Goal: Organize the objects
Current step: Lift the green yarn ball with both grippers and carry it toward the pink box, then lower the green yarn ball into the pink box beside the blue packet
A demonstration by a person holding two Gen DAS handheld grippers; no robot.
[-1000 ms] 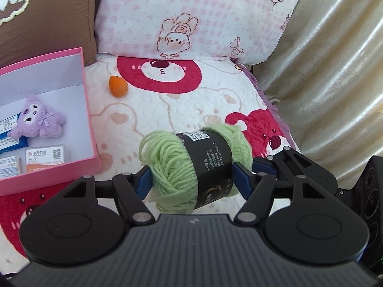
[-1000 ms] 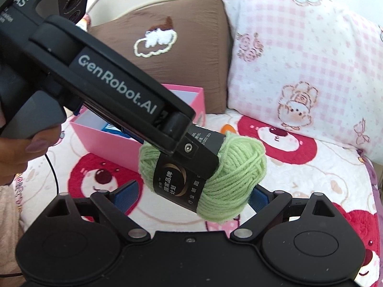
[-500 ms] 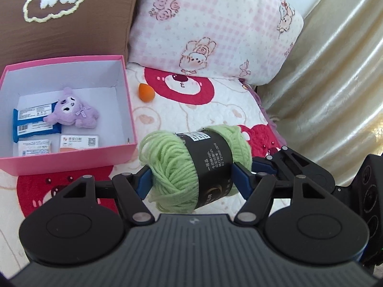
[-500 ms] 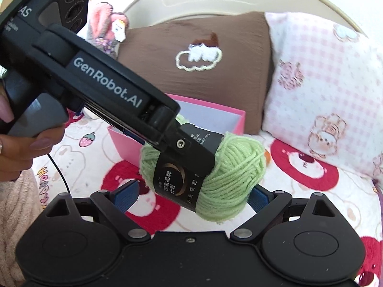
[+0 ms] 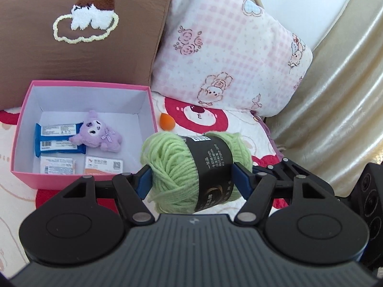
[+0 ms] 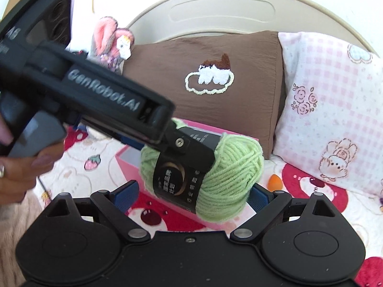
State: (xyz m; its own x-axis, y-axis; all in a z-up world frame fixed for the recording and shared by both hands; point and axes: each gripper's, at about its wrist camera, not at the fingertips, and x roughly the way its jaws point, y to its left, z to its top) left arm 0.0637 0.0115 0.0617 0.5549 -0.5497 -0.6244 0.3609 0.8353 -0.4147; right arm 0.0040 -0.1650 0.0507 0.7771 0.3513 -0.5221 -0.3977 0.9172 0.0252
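My left gripper [image 5: 192,177] is shut on a green yarn ball [image 5: 182,167] with a black label, held above the bed beside the open pink box [image 5: 153,110]. The box holds a purple plush [image 5: 98,135], blue packets [image 5: 57,138] and small cards [image 5: 104,165]. An orange sponge [image 5: 166,120] lies on the quilt right of the box. In the right wrist view the yarn ball [image 6: 229,174] hangs between the wide-apart fingers of my right gripper [image 6: 194,193], which is open, with the left gripper's body [image 6: 100,102] above it.
A brown pillow [image 5: 71,35] and a pink checked pillow [image 5: 227,55] lean behind the box. A cream curtain [image 5: 335,119] hangs at the right. A pink-eared plush [image 6: 107,38] sits by the headboard [image 6: 222,7]. The quilt [image 5: 215,119] has red bear prints.
The left gripper with the yarn has lifted and moved left toward the pink box; the whole box is now in view. The right gripper has followed, staying open around the yarn.
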